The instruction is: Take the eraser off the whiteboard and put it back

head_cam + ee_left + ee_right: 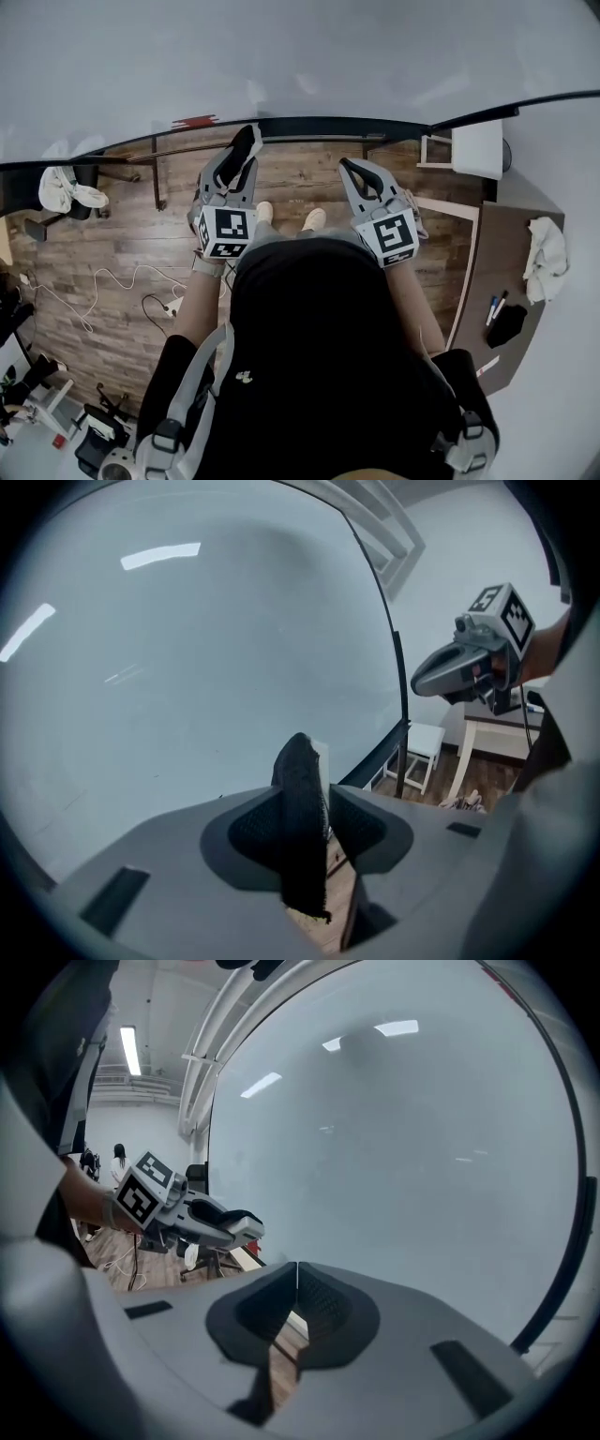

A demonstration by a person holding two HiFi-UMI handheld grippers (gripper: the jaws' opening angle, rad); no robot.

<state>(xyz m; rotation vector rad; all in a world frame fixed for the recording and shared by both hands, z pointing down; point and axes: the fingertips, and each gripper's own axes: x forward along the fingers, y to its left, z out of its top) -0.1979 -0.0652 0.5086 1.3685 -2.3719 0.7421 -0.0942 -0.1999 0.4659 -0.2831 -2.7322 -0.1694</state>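
While I face the whiteboard [281, 56], my left gripper [306, 806] pinches the black eraser [300, 766]. My right gripper [296, 1274] is clenched, holding nothing.

You stand in an office-like workroom: a large whiteboard [300, 56] fills the wall, markers [495, 307] lie on a side table [502, 253], cables [103, 281] trail across the wood-plank floor [309, 178], strip lights [128, 1049] hang overhead.

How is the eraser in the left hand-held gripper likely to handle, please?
Probably light: the left hand-held gripper holds the eraser by a narrow pinch. Its dark felt looks fuzzy, so likely grippy, not slippery. It holds its shape, suggesting moderate stiffness.
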